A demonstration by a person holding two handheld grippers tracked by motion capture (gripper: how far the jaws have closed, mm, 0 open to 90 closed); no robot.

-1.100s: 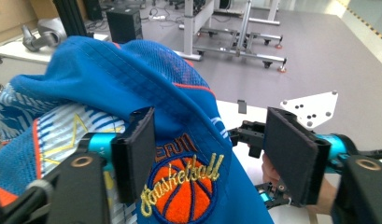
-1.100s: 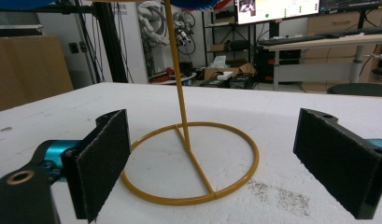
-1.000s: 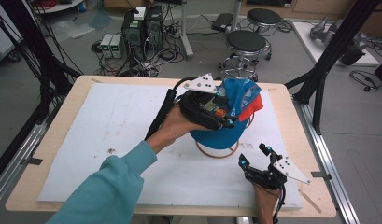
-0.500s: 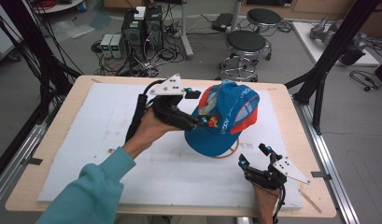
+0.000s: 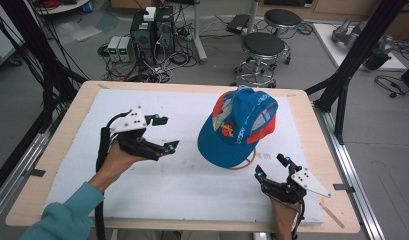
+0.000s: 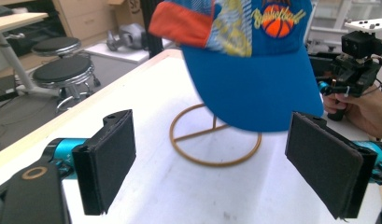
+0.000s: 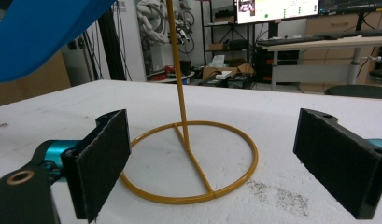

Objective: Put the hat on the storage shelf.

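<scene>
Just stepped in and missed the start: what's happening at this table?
A person holds a two-jaw tool in each hand over a white-covered table. A blue cap sits on a yellow wire stand, untouched. The left tool has pulled back from the cap, jaws open and empty. The right tool rests near the stand's base, also open.

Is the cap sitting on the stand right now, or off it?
On it. The cap rests atop the stand, brim over its ring base; both grippers, left and right, are open and apart from it.
</scene>
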